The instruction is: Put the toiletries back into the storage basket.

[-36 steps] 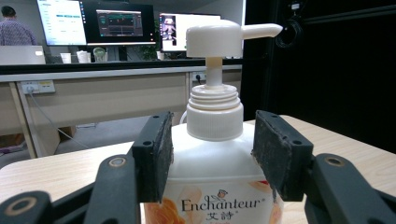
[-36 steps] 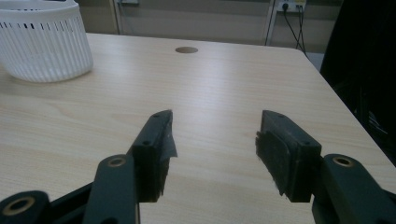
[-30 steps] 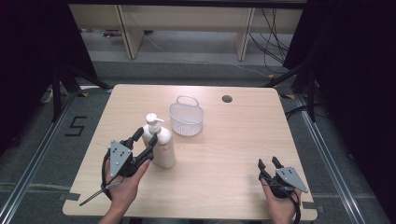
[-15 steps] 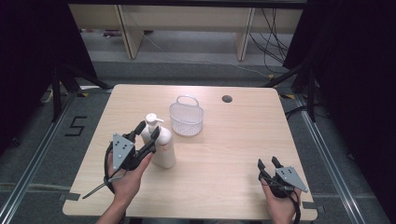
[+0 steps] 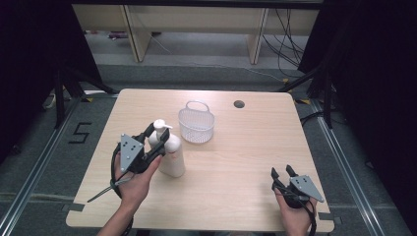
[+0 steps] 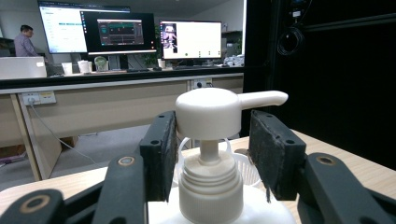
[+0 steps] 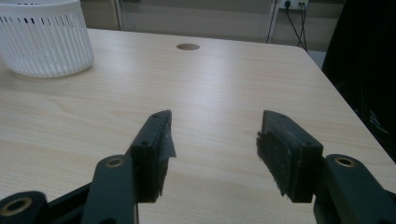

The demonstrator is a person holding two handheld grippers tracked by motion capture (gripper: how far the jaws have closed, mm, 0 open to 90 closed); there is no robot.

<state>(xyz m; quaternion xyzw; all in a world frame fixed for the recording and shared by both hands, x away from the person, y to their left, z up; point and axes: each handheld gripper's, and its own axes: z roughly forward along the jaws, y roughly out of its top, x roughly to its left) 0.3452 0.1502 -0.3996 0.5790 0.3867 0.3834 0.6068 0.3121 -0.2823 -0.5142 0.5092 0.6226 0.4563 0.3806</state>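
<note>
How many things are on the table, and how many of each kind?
Pump bottle: 1
Basket: 1
Total: 2, both white. The left gripper has its jaws on either side of the bottle's pump; the right gripper rests open near the table's front edge.

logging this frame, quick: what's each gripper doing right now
Left gripper: open, jaws on either side of the pump bottle top, not clamped.
Right gripper: open, holding nothing, over the table.

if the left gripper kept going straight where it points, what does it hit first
The pump bottle: its pump head already sits between the left gripper's open jaws. The white basket stands just behind it.
</note>
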